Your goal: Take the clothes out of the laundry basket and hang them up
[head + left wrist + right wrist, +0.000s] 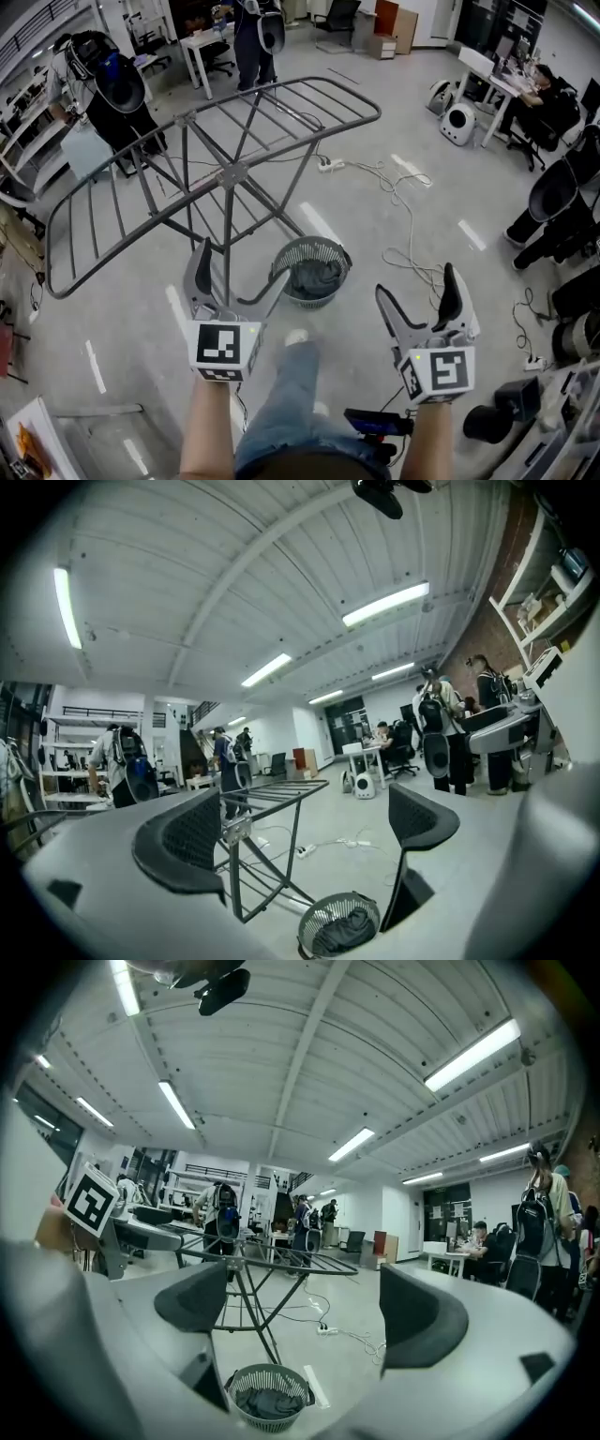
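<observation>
Looking down on an open grey drying rack (234, 173) spread wide over the floor (422, 141), with every rail bare (no garment on it in any view). Just beside its legs, on the near side, a round slatted laundry basket (314, 272) standing upright on the floor, with dark clothes (315, 279) bunched inside, below the rim. Closer in, holding the left claw (242, 264) and the right claw (417, 281) out side by side above the floor, well apart from the basket and touching nothing. Seen along each one: jaws spread wide, with only open air between them and the rack and basket far beyond. Judging by this, hardly begun: nothing taken out, nothing hung, the whole load left to do. Next, presumably, reaching down into the basket, closing one claw on a fold of the dark cloth, lifting it clear of the rim and laying it over a rail.
</observation>
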